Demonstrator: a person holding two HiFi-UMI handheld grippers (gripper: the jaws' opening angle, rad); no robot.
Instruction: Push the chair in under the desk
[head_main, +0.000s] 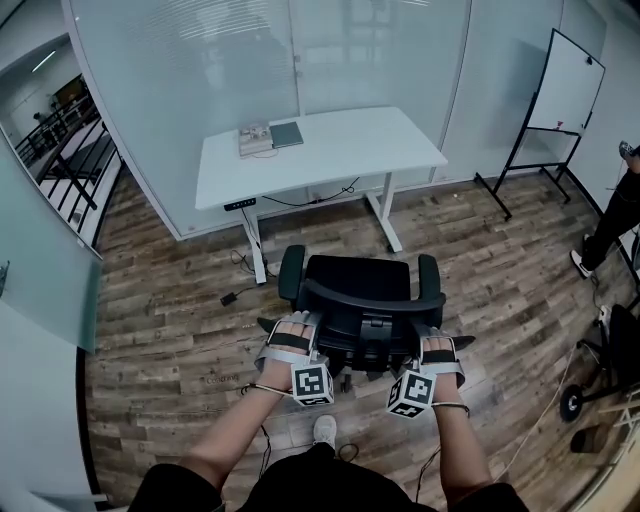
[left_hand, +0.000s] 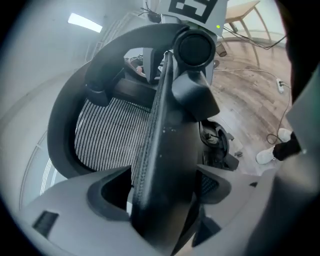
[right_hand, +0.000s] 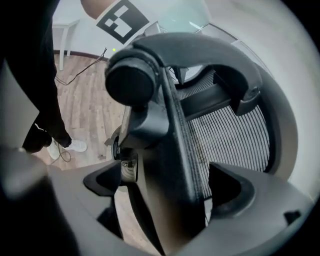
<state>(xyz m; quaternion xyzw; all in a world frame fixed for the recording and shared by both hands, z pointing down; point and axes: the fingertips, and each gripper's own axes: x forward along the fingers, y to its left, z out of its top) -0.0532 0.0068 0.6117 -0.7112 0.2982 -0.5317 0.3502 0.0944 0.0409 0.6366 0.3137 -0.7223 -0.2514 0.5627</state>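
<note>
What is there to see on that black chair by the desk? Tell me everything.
The chair is a black office chair with a ribbed mesh backrest in a curved, plastic-looking frame and two armrests. It stands upright on the wood floor, facing the white desk and apart from it, not yet under it. The left hand-held gripper and the right hand-held gripper each straddle a side edge of its backrest.
</note>
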